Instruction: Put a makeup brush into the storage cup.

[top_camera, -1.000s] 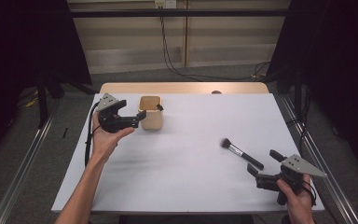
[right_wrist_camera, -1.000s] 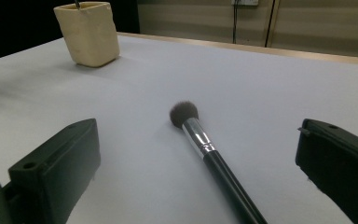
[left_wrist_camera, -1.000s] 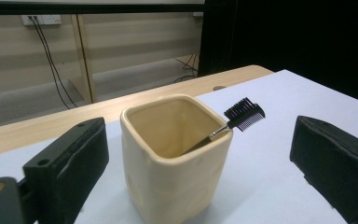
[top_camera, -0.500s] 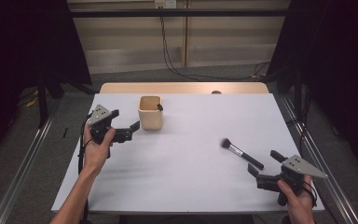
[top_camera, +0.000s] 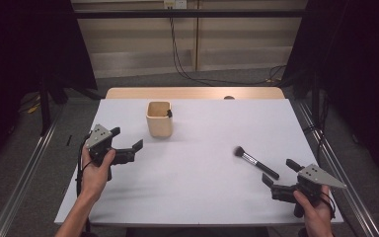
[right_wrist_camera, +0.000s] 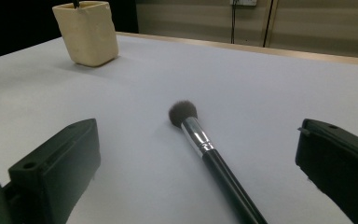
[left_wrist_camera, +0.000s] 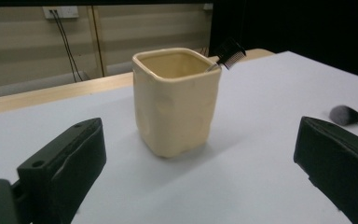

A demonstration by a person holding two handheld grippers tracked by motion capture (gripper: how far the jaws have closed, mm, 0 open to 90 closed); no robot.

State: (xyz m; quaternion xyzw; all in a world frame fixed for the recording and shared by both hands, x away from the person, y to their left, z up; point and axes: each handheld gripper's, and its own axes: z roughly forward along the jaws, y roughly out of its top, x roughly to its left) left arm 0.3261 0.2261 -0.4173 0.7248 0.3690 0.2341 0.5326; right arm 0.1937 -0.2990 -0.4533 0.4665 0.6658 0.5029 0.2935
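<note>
A cream square cup (top_camera: 159,118) stands upright at the back left of the white table (top_camera: 197,197), with a small black comb-like tool (top_camera: 169,113) sticking out of its rim. My left gripper (top_camera: 127,138) is open, a short way in front and left of the cup, touching nothing. In the left gripper view the cup (left_wrist_camera: 175,102) sits between and beyond the wide jaws. A black-handled makeup brush (top_camera: 256,163) lies flat at the right. My right gripper (top_camera: 279,172) is open just behind the handle end; the brush (right_wrist_camera: 205,149) runs up between its jaws.
A wooden strip (top_camera: 192,93) borders the table's far edge. Metal rails (top_camera: 24,187) run along the floor on both sides. Cables (top_camera: 177,54) hang down the back wall.
My left gripper has drawn back from the cup toward the near left, leaving the cup standing alone. The right gripper and the brush have stayed put.
</note>
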